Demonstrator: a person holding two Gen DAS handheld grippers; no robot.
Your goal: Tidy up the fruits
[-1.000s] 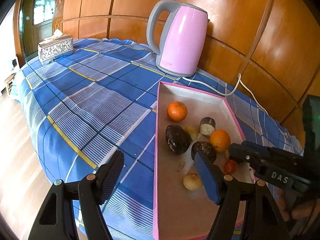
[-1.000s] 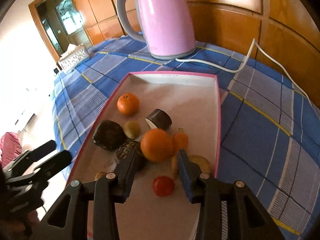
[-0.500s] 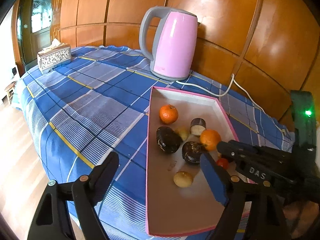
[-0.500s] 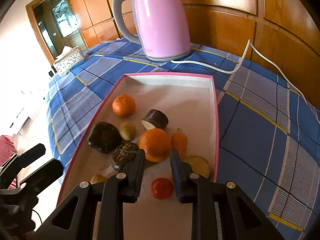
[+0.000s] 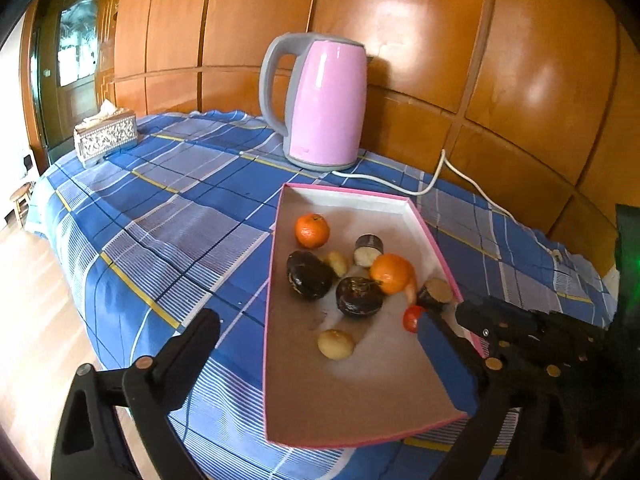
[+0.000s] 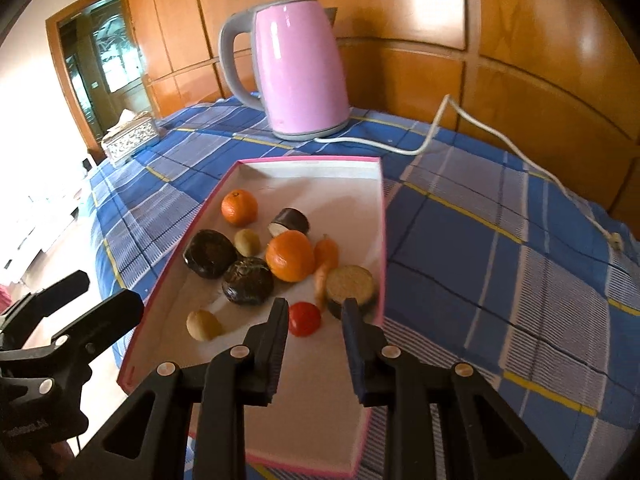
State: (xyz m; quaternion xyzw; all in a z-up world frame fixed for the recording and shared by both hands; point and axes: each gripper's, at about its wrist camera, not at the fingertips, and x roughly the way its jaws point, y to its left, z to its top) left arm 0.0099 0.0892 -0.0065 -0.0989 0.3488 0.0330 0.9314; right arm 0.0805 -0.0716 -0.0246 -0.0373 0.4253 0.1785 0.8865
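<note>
Looking down both wrist cams, I'm seeing a pink-rimmed tray (image 6: 382,216) sitting on the counter (image 6: 480,264), which is covered w/ a blue plaid cloth, w/ a pink kettle (image 6: 298,68) behind it.

What's changing: over the last sec both tools are pulling back from the fruit pile. The right tool (image 6: 316,320) was spread wider around the big orange (image 6: 290,256) and red tomato (image 6: 305,319); it's now narrower, roughly half open, and holding nothing. The fruit isn't shifting at all. I'm reading that as a regroup or re-aim, not a pickup, so sorting isn't advancing in this instant.

Positions now: the tomato is lying just past the right tool's tips, almost centred in the gap but not touching either finger. A cut eggplant slice (image 6: 351,286) is sitting just beside the right finger. A carrot (image 6: 325,258) is leaning between the slice and the big orange.

Left tool (image 5: 320,332) is hanging wide open, empty, straddling the tray's near-left edge. A small potato (image 5: 336,344) is lying nearest its gap. Further back: two dark round fruits (image 5: 310,274), a second orange (image 5: 312,231), and another eggplant piece (image 5: 368,245).

All produce is lying loose in one tray, clustered mid-tray; I'm seeing no separate groups.
</note>
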